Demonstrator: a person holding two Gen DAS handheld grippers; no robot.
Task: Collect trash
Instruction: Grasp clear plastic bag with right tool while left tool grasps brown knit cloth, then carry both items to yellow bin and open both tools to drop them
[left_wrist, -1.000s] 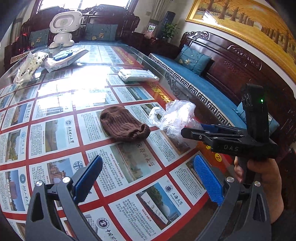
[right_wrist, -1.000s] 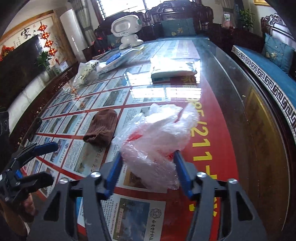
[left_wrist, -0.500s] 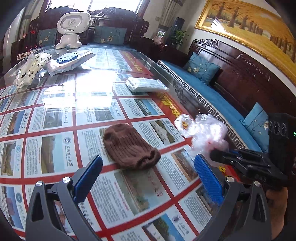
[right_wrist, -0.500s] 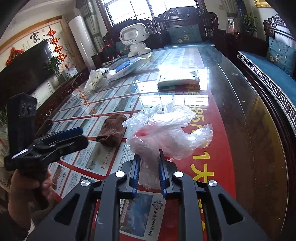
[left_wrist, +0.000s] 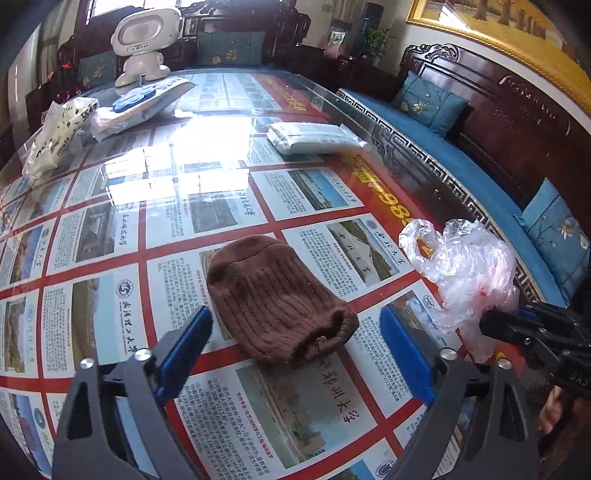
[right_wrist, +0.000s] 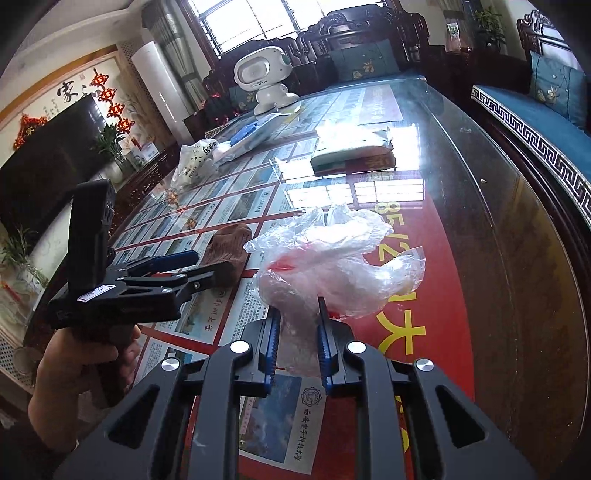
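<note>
The right hand-held gripper (right_wrist: 295, 334) was clamped narrowly on the crumpled clear plastic bag (right_wrist: 332, 266) at the surface's (right_wrist: 480, 258) near right. The left hand-held gripper (left_wrist: 295, 343), jaws wide but just closing, straddled the near end of a brown knit hat (left_wrist: 273, 302) without pressing it.

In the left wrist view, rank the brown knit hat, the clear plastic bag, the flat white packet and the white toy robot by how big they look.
1. brown knit hat
2. clear plastic bag
3 and 4. flat white packet and white toy robot: look alike; both lie much farther off, so true sizes stay unsure.
</note>
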